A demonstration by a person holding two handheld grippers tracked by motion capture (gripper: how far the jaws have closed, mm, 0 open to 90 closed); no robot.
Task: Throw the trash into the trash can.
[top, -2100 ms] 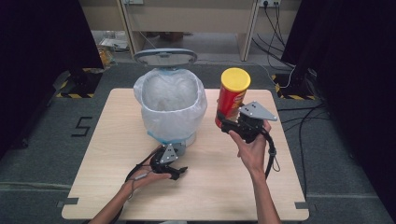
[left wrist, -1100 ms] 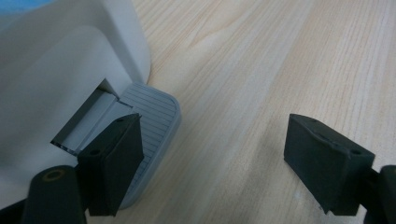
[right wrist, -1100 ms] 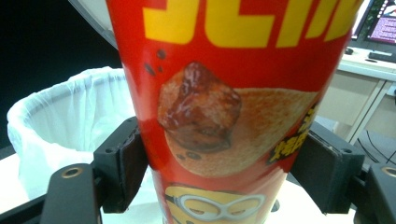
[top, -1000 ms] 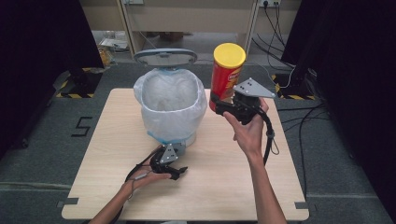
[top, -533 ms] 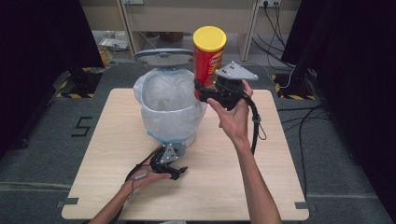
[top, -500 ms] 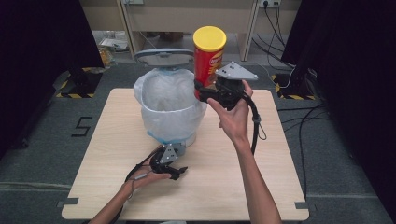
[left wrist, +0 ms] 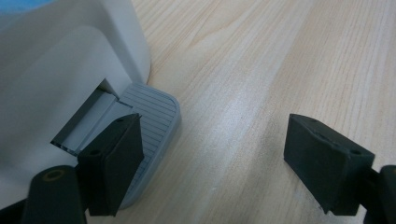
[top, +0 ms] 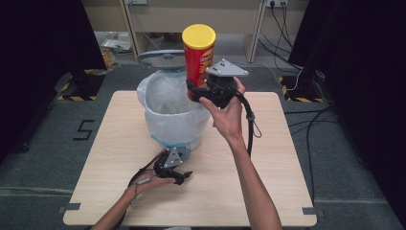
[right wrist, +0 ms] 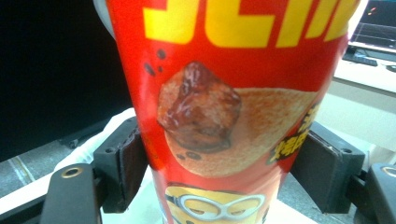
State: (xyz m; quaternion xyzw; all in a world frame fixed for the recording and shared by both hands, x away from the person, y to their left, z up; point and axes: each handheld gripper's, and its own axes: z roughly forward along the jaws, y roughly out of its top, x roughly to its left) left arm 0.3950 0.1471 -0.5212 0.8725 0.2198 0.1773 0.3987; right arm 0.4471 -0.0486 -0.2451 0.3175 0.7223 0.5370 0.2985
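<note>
A red chip can (top: 197,60) with a yellow lid is standing upright, hanging over the rim of the white bag-lined pedal bin (top: 171,112), which is sitting open on the counter (top: 268,172).

Right arm stretched up and forward, the right gripper (top: 198,91) raised high above the table's far half, jaws clamped on a load. Left gripper (top: 176,172) sits low near the near edge, jaws spread wide.

Black grippers (top: 173,168), grey plates, trailing cables, seemingly sleeveless forearms.
</note>
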